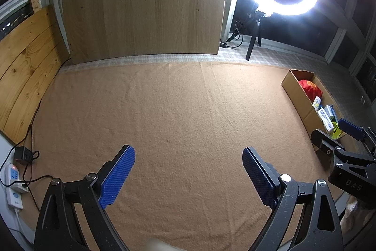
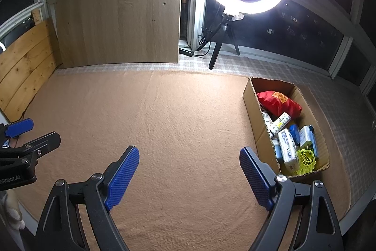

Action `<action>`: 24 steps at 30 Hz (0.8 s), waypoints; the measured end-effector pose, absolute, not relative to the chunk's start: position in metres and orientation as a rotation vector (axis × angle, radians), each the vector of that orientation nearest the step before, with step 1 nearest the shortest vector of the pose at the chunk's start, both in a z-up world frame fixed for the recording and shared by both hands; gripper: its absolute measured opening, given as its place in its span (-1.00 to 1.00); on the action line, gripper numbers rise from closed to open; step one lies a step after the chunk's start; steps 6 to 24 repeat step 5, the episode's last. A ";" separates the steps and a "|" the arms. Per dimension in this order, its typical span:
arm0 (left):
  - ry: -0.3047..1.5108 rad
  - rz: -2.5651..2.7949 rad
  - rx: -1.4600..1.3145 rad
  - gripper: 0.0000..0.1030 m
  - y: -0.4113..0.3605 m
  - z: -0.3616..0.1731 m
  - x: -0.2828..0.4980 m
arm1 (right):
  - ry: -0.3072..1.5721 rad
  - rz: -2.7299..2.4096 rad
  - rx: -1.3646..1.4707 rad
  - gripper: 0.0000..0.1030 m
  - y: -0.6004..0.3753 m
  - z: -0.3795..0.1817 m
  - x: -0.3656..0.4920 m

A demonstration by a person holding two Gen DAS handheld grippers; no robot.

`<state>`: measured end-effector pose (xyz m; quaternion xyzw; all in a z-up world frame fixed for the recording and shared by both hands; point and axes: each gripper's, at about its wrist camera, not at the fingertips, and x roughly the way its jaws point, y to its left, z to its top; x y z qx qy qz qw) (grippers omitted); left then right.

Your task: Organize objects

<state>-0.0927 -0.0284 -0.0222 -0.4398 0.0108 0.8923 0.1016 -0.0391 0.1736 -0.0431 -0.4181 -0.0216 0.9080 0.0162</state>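
Task apparently complete: objects fill the cardboard box (image 2: 252,107), cloth (image 2: 176,124) bare; left gripper (image 1: 188,177) and right gripper (image 2: 189,177) jaws apart, empty.

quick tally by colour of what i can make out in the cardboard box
In the cardboard box, only what shows:
red pouch: 1
yellow shuttlecock: 1
white patterned packs: 2
blue-and-white items: 2
Total: 6; others may be hidden beneath.

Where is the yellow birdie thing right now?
In the right wrist view, the yellow shuttlecock lies inside the cardboard box on the right side of the orange cloth, at the box's near end beside a blue-and-white tissue pack.
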 end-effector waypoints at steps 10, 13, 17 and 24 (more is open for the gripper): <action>0.043 2.631 -1.300 0.84 -0.025 -0.028 -0.094 | -0.065 2.814 -1.318 0.64 0.175 -0.049 -0.042; 0.043 2.631 -1.300 0.84 -0.025 -0.028 -0.094 | -0.065 2.814 -1.318 0.64 0.175 -0.049 -0.042; 0.043 2.631 -1.300 0.84 -0.025 -0.028 -0.094 | -0.065 2.814 -1.318 0.64 0.175 -0.049 -0.042; 0.043 2.631 -1.300 0.84 -0.025 -0.028 -0.094 | -0.065 2.814 -1.318 0.64 0.175 -0.049 -0.042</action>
